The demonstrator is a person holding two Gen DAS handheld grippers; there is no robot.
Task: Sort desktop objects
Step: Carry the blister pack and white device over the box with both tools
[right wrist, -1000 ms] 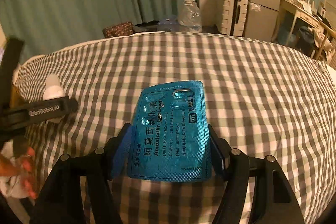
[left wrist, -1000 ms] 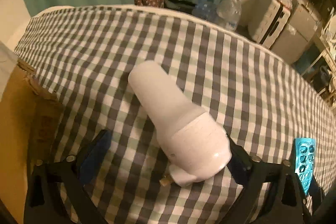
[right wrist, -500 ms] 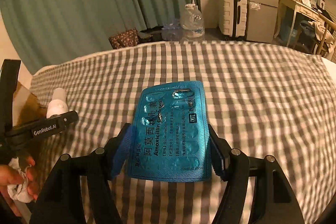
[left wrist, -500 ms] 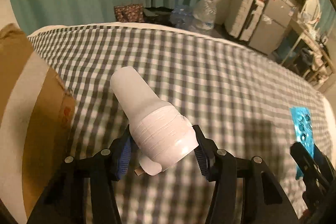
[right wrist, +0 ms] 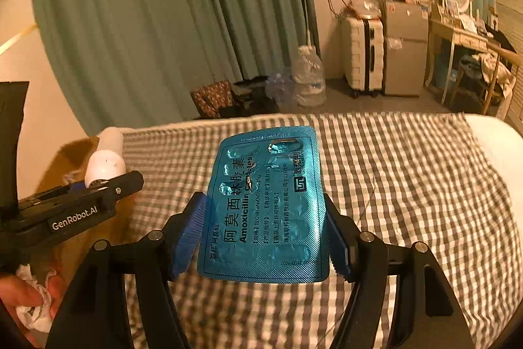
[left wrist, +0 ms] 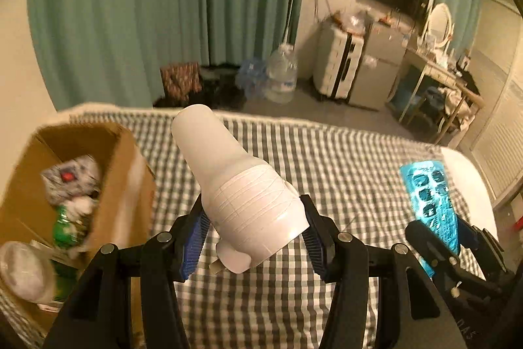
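Left gripper [left wrist: 251, 237]: one; blue pads clamped on the wide end of the white bottle [left wrist: 242, 195], held in the air above the checked cloth [left wrist: 343, 172], right of the cardboard box [left wrist: 127, 185].
White bottle: one; narrow end points away, tilted up and left.
Right gripper [right wrist: 264, 237]: one; clamped on both long edges of the blue blister pack [right wrist: 264, 205], above the cloth, well right of the box.
Blister pack: one; printed "Amoxicillin".
Cardboard box: one; open, at the cloth's left edge, holding several blurred items.
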